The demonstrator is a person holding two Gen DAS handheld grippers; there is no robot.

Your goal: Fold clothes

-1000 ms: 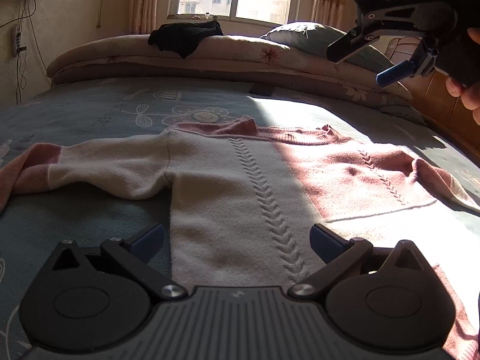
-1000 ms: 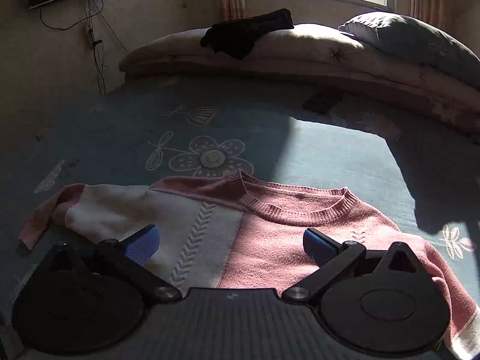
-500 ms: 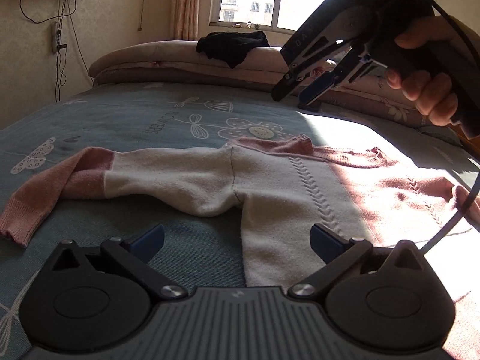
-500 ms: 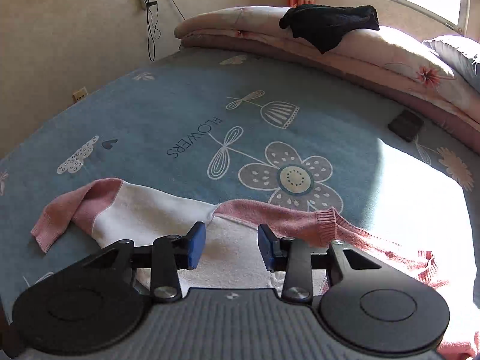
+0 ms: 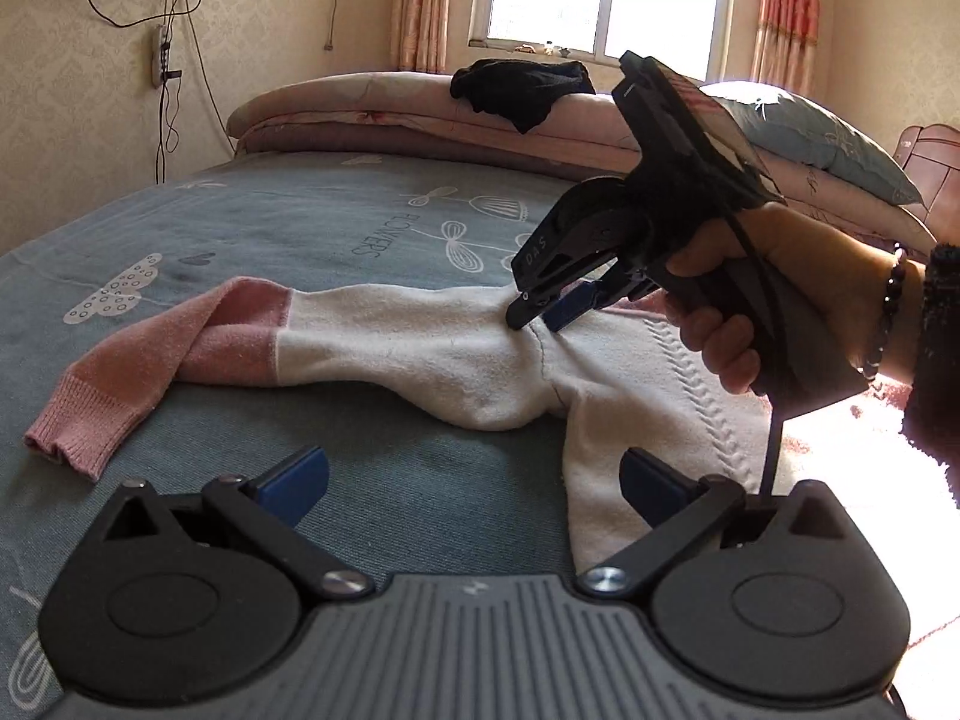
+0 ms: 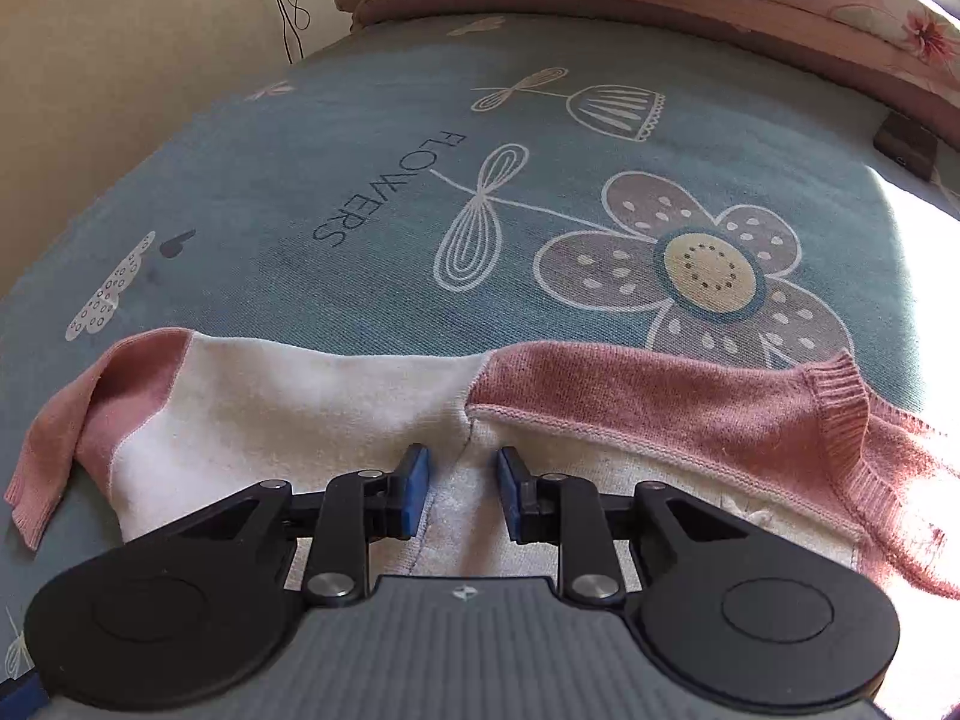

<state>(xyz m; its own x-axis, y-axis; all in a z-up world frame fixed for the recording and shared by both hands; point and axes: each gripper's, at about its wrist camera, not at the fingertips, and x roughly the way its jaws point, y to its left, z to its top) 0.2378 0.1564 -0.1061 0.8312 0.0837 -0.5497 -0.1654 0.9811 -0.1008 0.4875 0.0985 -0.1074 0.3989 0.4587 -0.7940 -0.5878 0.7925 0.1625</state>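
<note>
A pink-and-cream knitted sweater (image 5: pixel 480 360) lies spread on the blue flower-print bedspread (image 6: pixel 360 180). The right gripper (image 6: pixel 459 480), its jaws just narrowed, straddles the shoulder seam without visibly pinching it. The left gripper (image 5: pixel 474 480) hovers wide, holding nothing.
</note>
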